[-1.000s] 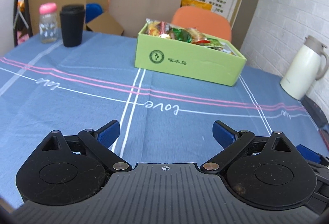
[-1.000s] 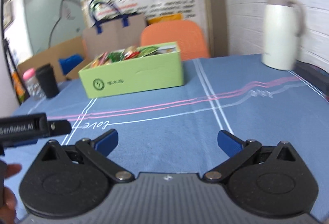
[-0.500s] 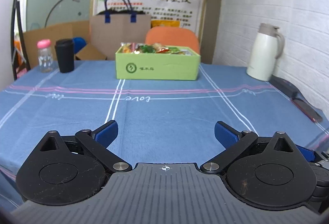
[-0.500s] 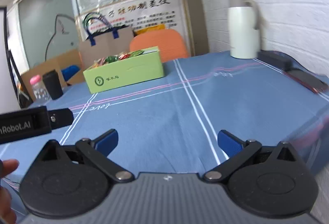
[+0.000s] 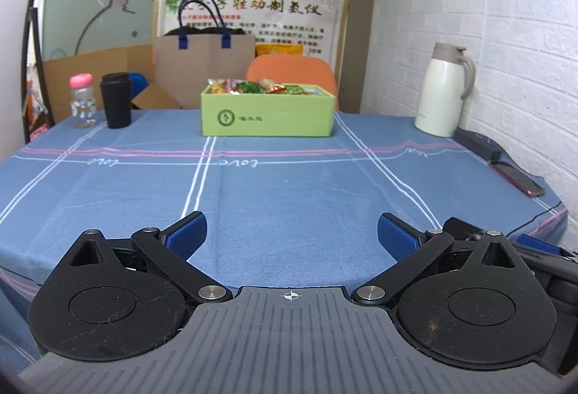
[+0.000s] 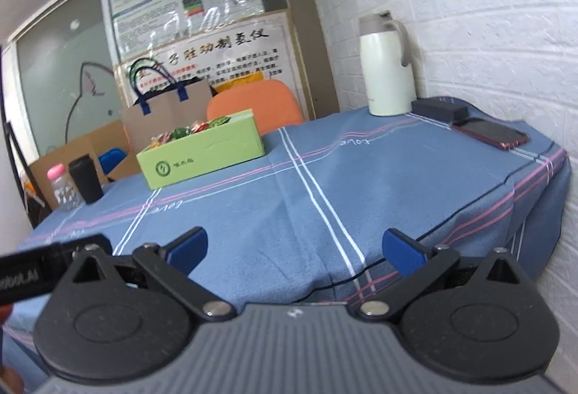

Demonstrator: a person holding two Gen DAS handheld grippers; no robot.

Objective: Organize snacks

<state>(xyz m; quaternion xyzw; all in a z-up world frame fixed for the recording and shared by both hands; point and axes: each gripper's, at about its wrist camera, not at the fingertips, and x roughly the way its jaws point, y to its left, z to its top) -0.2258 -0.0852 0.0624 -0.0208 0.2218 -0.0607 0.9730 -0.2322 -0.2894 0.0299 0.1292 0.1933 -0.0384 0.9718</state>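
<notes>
Snacks in colourful wrappers are sitting in the green cardboard box at upper middle; the left gripper and right gripper are both gaping wide, holding nothing.

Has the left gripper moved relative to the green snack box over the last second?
Yes. The left gripper has backed away from the green snack box, which now sits farther off, across more blue tablecloth.

Left claw spread wide, level, holding nothing. Right claw spread wide, tilted, holding nothing.
</notes>
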